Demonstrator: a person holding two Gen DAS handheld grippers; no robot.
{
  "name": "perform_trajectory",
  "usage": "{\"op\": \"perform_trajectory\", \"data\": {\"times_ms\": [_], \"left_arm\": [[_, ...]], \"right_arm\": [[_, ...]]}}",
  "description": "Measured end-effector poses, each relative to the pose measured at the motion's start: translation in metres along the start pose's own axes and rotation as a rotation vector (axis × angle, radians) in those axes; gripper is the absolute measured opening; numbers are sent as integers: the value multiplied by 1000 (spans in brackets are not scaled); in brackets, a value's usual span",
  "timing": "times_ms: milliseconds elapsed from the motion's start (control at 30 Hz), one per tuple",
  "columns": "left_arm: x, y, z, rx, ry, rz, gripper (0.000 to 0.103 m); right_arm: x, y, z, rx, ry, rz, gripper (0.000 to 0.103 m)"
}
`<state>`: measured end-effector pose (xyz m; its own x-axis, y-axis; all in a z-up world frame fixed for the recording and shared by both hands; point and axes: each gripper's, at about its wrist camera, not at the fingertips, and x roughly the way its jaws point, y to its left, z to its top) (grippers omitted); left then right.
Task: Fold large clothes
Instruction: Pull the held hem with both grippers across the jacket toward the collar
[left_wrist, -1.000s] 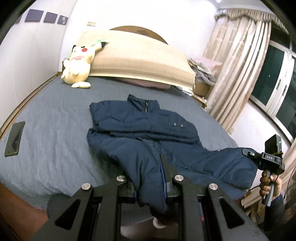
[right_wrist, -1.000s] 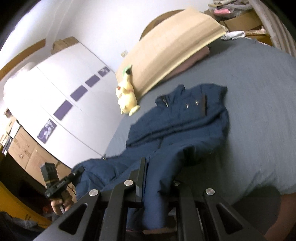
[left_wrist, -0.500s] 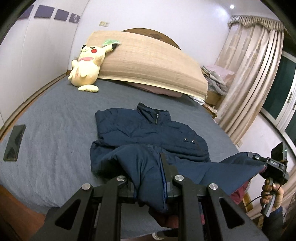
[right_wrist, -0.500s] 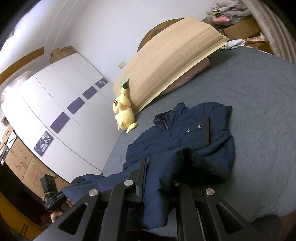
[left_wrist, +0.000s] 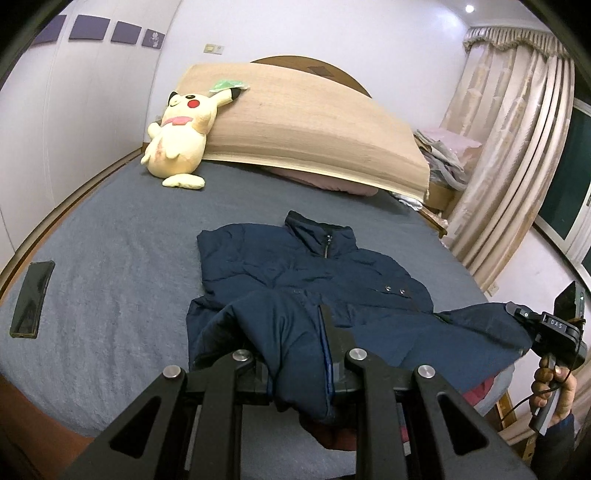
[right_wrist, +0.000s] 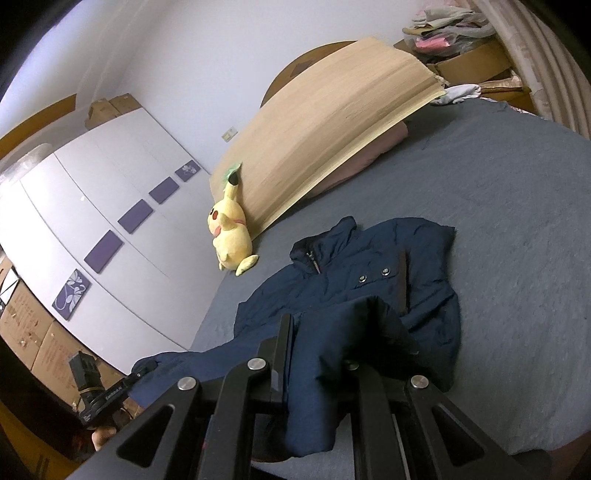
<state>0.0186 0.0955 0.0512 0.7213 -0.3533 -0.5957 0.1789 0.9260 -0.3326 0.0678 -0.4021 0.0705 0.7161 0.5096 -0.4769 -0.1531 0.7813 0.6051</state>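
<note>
Jacket hem held off the bed by both claws

Bed with grey-blue cover fills both views, wooden headboard behind a tan bamboo mat leaning at its head. Navy jacket lies collar toward the headboard, zipped, upper body flat on the cover near the middle of the bed; lower part lifted off the near edge and stretched between the two claws. Left claw clamped together on a bunched fold of the jacket hem, cloth draping down over its fingers. Right claw also pinched tight on jacket fabric, cloth hanging below it; seen from the left wrist view it sits far right, a hand on its grip, hem pulled taut to it. Yellow plush toy propped against the mat, left side of bed head, well apart from the jacket. Cardboard box by the curtain beside the bed head, holding a heap of folded clothes, pink and grey; exact items unclear. More cardboard boxes stacked by the white wardrobe, contents not visible. Black phone flat on the cover near the left bed edge, well away from the jacket.
</note>
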Motion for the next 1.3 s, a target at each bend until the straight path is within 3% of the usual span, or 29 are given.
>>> {"op": "perform_trajectory", "data": {"times_ms": [700,1300], "left_arm": [[44,-2,21,41,11,73,20],[52,0,22,44,25,99,20]], "right_arm": [[38,-4,22,-16,-24,-90,10],[48,2,28,-39,-11,-115,10]]}}
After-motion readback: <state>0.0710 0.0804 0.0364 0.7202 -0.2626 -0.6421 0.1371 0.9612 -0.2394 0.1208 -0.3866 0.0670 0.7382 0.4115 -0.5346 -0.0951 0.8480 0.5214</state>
